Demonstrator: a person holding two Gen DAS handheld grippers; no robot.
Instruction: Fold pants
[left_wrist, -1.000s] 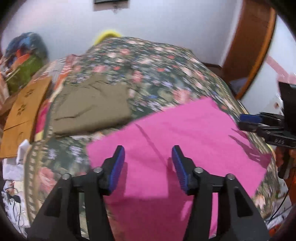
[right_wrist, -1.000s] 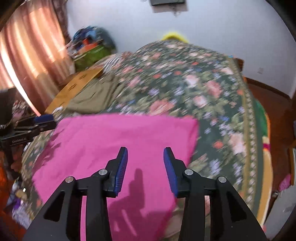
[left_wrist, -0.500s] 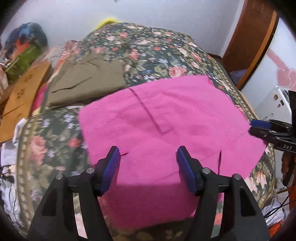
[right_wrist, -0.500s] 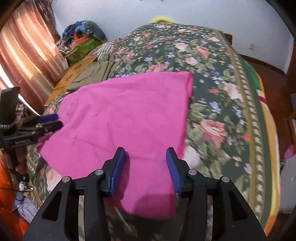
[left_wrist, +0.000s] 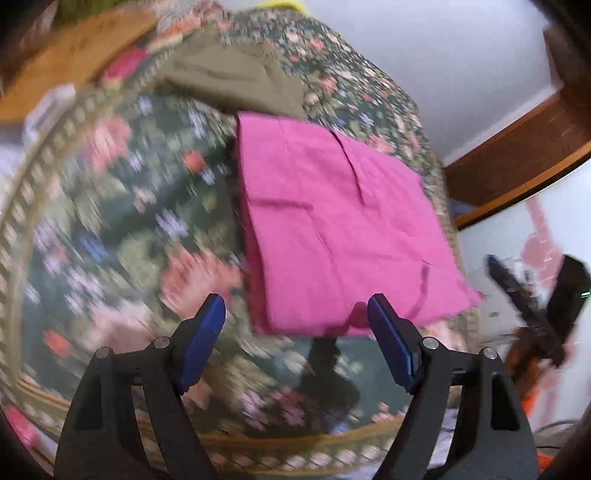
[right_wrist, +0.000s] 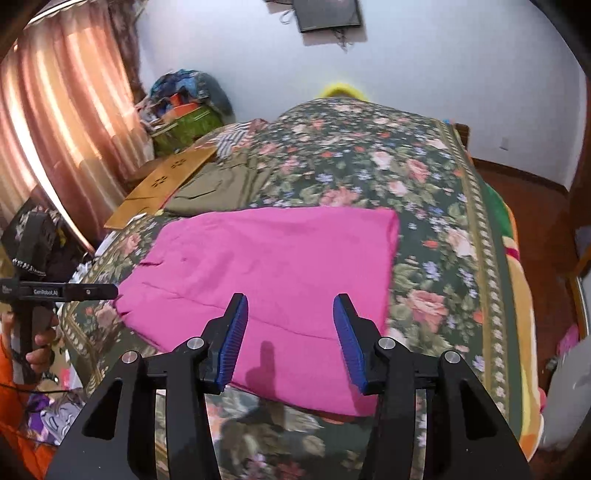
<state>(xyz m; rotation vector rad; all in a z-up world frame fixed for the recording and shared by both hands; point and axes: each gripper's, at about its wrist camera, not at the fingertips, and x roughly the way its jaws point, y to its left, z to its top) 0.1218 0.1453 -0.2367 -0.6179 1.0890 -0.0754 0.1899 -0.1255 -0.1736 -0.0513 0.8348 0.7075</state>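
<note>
A bed under a dark green floral bedspread (right_wrist: 424, 177) fills the room, and the folded bright pink cloth pants (right_wrist: 273, 280) lie flat near its foot. Left tool (left_wrist: 295, 332) has just been spreading, nothing between its jaws; right tool (right_wrist: 290, 332) has just been widening too, empty, hovering above the fabric. Soft, light, floppy stuff, I'd say: pinch a corner or folded edge.

magenta pants (right_wrist: 273, 280) on bed (right_wrist: 424, 229) w/ dark green floral cover, pink/red roses; olive garment (right_wrist: 218, 188) at far left edge; hand-held gripper pads (right_wrist: 232, 339) blue
</note>
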